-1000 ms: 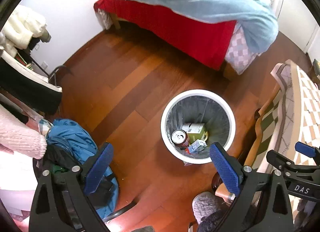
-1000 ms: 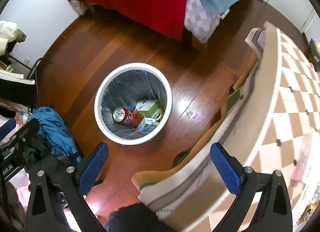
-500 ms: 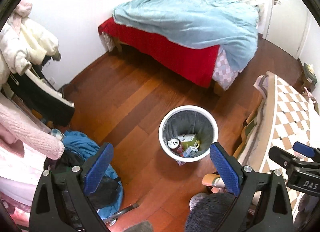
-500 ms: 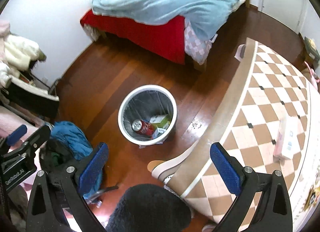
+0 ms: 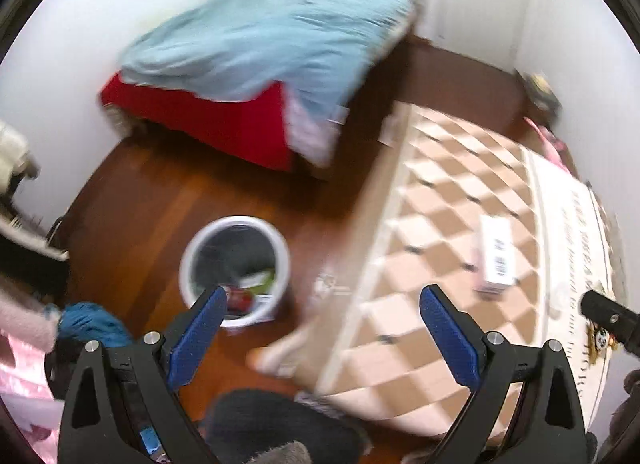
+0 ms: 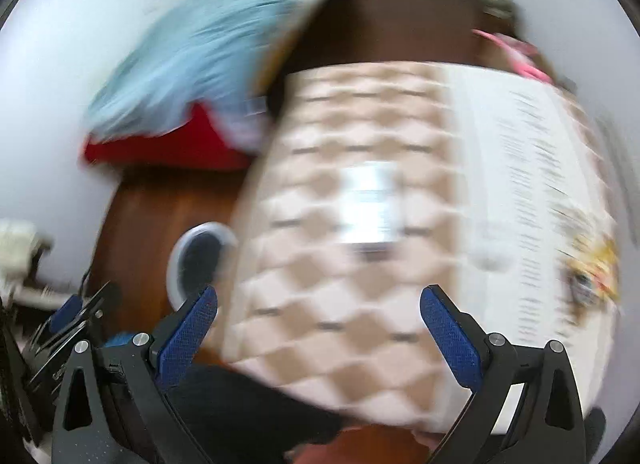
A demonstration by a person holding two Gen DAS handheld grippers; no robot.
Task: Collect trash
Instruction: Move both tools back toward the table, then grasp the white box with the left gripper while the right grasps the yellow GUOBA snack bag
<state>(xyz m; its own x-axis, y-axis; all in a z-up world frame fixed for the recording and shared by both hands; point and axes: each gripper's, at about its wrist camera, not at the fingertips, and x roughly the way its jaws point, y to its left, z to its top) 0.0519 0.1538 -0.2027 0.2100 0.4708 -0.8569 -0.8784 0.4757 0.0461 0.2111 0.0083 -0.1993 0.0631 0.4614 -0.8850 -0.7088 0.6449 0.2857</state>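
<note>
Spreading under both cameras, the table point(image 5: 452, 224) wears a tan-and-white chequered cloth, with a bed point(image 5: 256, 48) under a pale blue cover beyond its far edge. On the wooden floor point(image 5: 140, 192) off the table's left edge stands a white trash bin point(image 5: 234, 264) holding a red can and cartons. A white box point(image 5: 496, 252) lies near the table's middle, ahead of the right tool point(image 6: 318, 324) and up and right of the left tool point(image 5: 322, 324). Both tools hang with jaws wide apart, empty. The right view is heavily blurred.
</note>
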